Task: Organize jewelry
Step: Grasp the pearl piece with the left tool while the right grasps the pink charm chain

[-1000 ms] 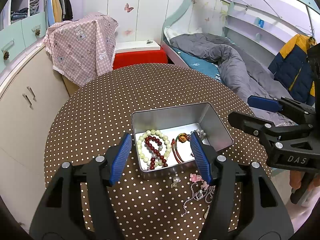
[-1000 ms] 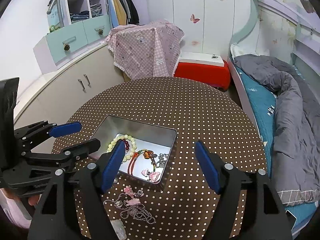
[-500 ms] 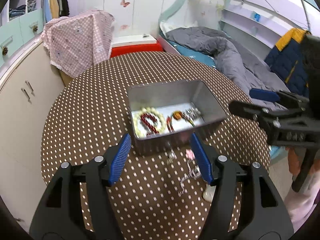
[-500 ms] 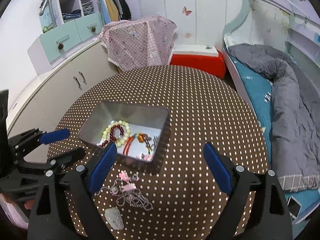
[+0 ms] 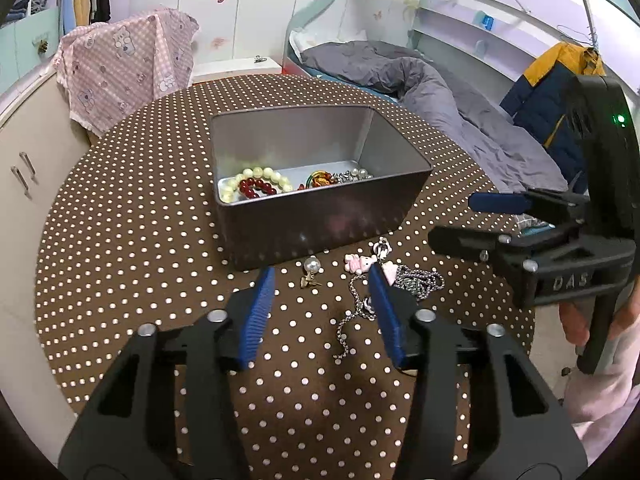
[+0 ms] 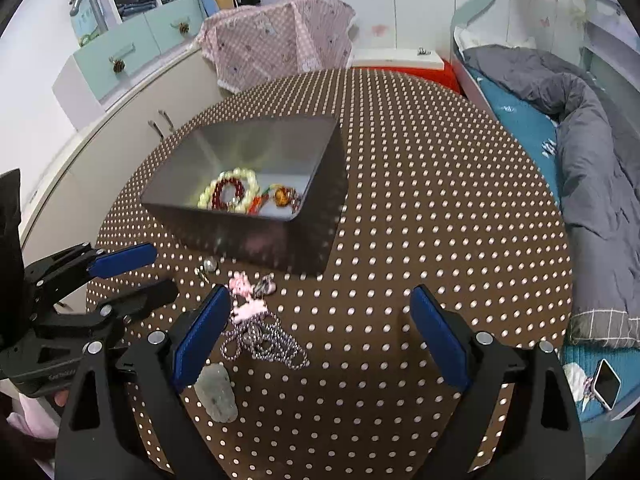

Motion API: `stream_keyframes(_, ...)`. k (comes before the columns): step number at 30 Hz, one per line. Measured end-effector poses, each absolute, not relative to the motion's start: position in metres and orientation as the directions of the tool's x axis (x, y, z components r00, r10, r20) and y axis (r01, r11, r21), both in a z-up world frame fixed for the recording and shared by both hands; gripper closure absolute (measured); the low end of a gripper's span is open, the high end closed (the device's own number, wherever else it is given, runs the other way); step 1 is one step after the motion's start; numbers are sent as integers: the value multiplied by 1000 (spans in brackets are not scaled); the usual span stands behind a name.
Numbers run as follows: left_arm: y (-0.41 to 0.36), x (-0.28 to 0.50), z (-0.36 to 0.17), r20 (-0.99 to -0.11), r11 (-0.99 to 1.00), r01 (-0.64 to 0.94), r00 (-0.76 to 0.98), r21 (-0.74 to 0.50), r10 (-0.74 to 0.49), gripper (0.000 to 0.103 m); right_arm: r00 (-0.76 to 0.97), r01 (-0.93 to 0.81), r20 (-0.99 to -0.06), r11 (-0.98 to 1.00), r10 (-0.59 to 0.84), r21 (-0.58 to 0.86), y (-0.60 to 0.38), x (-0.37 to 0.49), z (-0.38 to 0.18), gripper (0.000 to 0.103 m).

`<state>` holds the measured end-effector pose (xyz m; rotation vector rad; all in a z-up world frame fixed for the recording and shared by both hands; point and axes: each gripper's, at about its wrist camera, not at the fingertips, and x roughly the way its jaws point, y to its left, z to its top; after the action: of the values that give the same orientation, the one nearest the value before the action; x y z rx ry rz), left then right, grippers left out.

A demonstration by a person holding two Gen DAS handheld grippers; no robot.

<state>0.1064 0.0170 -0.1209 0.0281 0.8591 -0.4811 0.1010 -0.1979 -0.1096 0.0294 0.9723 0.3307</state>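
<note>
A grey metal tin (image 5: 320, 216) (image 6: 320, 208) stands on the dotted table. It holds a pale and a red bead bracelet (image 5: 256, 186) (image 6: 230, 194), a red cord piece (image 5: 318, 179) and silver pieces. In front of it lie a pearl earring (image 5: 311, 270) (image 6: 209, 266), pink charms (image 5: 358, 263) (image 6: 246, 298), a silver chain (image 5: 416, 280) (image 6: 264, 340) and a pale stone pendant (image 6: 218, 394). My left gripper (image 5: 322, 280) (image 6: 132, 272) is open and empty, low over the earring and chain. My right gripper (image 6: 320, 312) (image 5: 464, 220) is open and empty, to the right of the pile.
The round brown dotted table (image 5: 120, 240) ends close in front and to the right. A cabinet (image 5: 24, 152) stands left, a bed with a grey duvet (image 5: 420, 80) right, a pink-covered chair (image 5: 124, 68) behind. A phone (image 6: 606, 384) lies on the bed.
Both grippers have pulled back from above the tin and dropped lower toward the loose jewelry in front of it. The right gripper's jaws have spread wider.
</note>
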Motion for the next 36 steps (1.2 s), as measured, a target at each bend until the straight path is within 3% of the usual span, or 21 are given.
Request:
stream_keyframes(1,17,108,-123,-732,891,420,552,-170,-400,66,511,-263,-809,949,290,174,-197,100,-112,16)
stream_keyframes(12,6,115,-142,-748,893,418,537,-166,-390,79,489,-282,-821,944,295,171,-180,100,-119,16)
stream_keyframes(17,4,116,-147,-761,903,409,542,-132,-357,92,484,-279,-826,946,289,168,-177,100,-122,16)
stream_keyframes(21,9,115,-147,-759,905,400,544,-141,-359,93,489,-265,-824,949,286,172,-179,100,-123,16)
stream_keyframes(24,13,114,-148,-756,910,386,549,-150,-357,94,487,-263,-822,948,293,182,-178,103,-123,26)
stream_keyframes(29,18,110,-148,-749,915,370,558,-159,-356,94,447,-268,-823,930,351,251,-173,108,-129,58)
stream_keyframes(32,22,110,-147,-746,917,360,559,-174,-361,94,439,-271,-826,929,354,254,-168,112,-131,71)
stream_keyframes(36,24,108,-146,-743,918,353,563,-178,-361,94,451,-270,-826,933,339,236,-161,117,-132,74)
